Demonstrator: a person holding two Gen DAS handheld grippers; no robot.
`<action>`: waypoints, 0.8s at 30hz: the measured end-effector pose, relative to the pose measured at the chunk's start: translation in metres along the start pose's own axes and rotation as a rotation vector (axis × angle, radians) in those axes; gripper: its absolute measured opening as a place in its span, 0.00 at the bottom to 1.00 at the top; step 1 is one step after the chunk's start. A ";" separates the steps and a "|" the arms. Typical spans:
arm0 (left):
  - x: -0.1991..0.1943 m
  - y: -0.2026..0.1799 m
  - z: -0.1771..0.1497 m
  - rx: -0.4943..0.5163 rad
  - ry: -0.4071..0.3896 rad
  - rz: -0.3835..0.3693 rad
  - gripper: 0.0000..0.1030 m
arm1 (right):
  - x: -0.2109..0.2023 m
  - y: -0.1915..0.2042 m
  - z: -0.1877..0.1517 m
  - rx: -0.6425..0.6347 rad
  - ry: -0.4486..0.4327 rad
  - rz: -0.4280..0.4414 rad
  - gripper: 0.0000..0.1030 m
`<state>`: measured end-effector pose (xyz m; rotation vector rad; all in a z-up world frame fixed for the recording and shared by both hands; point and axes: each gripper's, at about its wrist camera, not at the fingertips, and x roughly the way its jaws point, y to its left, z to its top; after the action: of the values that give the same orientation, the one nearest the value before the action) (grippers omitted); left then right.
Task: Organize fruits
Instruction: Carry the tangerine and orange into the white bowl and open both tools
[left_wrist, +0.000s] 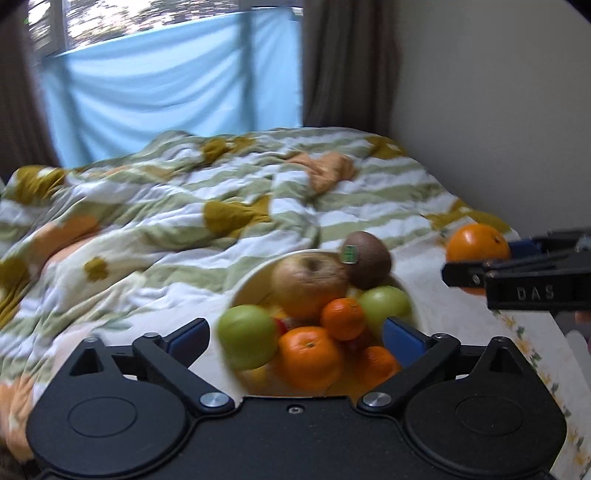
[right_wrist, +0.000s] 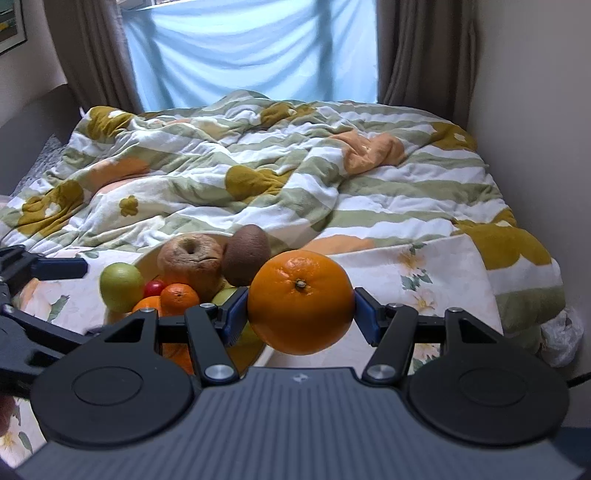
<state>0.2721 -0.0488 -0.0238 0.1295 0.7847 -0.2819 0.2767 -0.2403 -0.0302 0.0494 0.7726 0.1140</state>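
Bowl (right_wrist: 146, 260) on the bed's near edge holds piled fruit; kiwi (right_wrist: 245, 254) at its far side; orange (right_wrist: 301, 302) right of the bowl.

a bed (right_wrist: 424, 192) fills the room, covered by a rumpled quilt (right_wrist: 258, 162) striped green and white with mustard flowers. behind it, brown curtains (right_wrist: 424, 51) flank a window (right_wrist: 251, 48) hung with pale blue cloth, daylight glowing through. plain cream walls (right_wrist: 535, 92) close in on the right.
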 end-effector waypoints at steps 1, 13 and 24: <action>-0.005 0.006 -0.002 -0.023 -0.005 0.015 0.99 | 0.000 0.003 0.001 -0.008 0.000 0.009 0.73; -0.044 0.059 -0.029 -0.178 -0.020 0.159 1.00 | 0.011 0.070 -0.016 -0.114 0.011 0.125 0.73; -0.050 0.084 -0.053 -0.199 -0.017 0.165 1.00 | 0.031 0.114 -0.052 -0.152 -0.043 0.063 0.73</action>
<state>0.2278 0.0528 -0.0242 0.0038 0.7757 -0.0482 0.2523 -0.1237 -0.0790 -0.0684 0.7181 0.2304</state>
